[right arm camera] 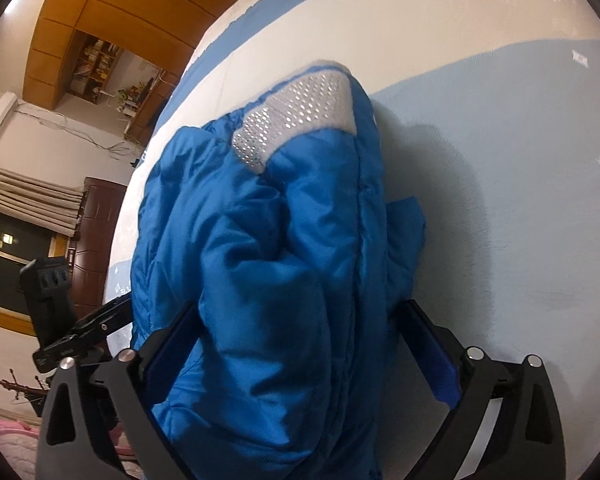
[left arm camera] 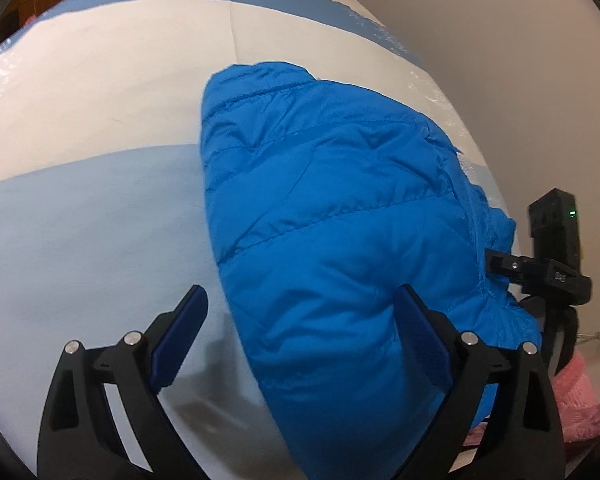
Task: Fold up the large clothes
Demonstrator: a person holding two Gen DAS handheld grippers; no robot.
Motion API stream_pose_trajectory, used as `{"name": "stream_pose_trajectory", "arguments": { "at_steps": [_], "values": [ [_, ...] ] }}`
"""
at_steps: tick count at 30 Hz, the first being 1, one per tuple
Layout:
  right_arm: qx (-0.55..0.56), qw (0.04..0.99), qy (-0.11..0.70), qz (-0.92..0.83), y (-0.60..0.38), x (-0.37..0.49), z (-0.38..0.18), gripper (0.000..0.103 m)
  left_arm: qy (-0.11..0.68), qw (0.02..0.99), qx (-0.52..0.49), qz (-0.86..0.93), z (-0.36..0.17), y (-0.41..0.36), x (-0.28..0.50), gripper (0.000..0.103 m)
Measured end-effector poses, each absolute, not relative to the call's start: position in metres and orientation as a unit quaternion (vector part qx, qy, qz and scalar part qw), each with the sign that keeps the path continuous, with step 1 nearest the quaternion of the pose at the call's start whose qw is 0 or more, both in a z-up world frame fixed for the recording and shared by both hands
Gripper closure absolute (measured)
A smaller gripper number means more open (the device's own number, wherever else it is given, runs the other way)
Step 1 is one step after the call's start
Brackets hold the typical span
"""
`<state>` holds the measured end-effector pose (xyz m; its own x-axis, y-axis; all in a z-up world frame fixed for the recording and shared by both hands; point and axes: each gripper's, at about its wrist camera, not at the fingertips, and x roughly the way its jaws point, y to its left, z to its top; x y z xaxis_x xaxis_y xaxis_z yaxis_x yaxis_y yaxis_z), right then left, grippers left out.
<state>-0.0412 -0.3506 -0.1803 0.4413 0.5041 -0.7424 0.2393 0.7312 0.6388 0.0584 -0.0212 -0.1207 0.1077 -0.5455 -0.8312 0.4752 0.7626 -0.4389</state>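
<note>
Blue quilted nylon is what everything here turns on: a puffy, bright-blue padded jacket [left arm camera: 332, 216] lies bundled on a bed sheet banded in cream and pale blue [left arm camera: 92, 216], its long axis running away from both grippers toward the far side of the bed. Starting at the left, the left gripper [left arm camera: 300, 316] has its jaws spread wide, and the jacket's left edge falls between its dark-blue padded fingers [left arm camera: 180, 332]: the left finger sits over bare sheet, the right finger over the fabric. The pads do not look to be pressing on anything. Further right, the right gripper [right arm camera: 300, 336] is also spread wide, straddling the thick near end of the bundle, with padding bulging up between the fingers; I judge it unclamped. A silvery dotted lining patch [right arm camera: 296, 120] shows at the far end. Both grippers sit about equally near, so the next pinch looks theirs together, closing on the near edge.
</note>
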Motion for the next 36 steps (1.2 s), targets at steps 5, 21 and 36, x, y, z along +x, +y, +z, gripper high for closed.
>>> {"name": "stream_pose_trajectory", "arguments": {
  "at_steps": [5,21,36],
  "values": [
    [0.389,0.755,0.516,0.107,-0.357,-0.039,-0.195,0.003,0.585,0.715,-0.069,-0.376,-0.138,-0.025,0.068,0.002],
    [0.44,0.744,0.473,0.17,-0.362,-0.039,-0.2,0.043,0.563,0.701,-0.099,-0.427,-0.135,-0.024,0.069,0.028],
    [0.406,0.783,0.422,0.209,-0.338,-0.004,-0.113,0.052,0.491,0.741,-0.113,-0.444,-0.057,0.021,0.092,0.033]
  ]
}}
